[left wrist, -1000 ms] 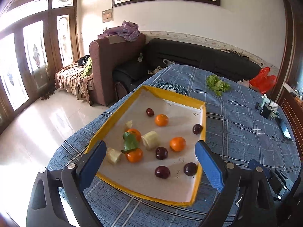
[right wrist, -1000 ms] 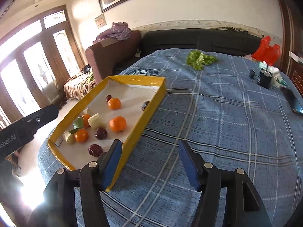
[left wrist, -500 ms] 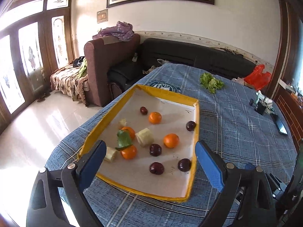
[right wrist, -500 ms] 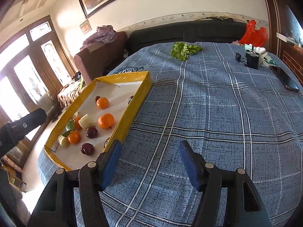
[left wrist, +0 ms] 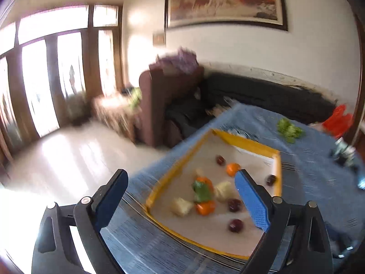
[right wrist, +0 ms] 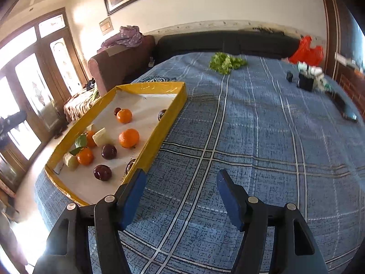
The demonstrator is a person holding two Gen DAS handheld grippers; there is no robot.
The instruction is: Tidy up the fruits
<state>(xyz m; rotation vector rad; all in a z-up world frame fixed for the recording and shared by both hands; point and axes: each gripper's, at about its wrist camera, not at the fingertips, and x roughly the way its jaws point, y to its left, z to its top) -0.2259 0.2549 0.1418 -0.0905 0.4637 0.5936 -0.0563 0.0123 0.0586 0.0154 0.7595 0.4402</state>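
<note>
The left gripper (left wrist: 180, 197) hangs wide open and empty over the near left corner of the yellow tray (right wrist: 159, 142), with the right gripper (right wrist: 180, 196) likewise spread and empty above the blue tablecloth (right wrist: 251, 137) just beside the tray's right wall. The fruits (right wrist: 129, 138) lie scattered from the tray's near end to its far edge, ahead-right of the left gripper, which seems nearer, though its view is blurred.

yellow-rimmed tray (right wrist: 175, 100), orange mandarins (right wrist: 129, 138), blue plaid tablecloth (right wrist: 251, 137)

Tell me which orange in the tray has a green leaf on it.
The orange at the tray's left wall, beside the pale fruit chunk: the green leaf lies against it. The other three oranges are bare.
</note>
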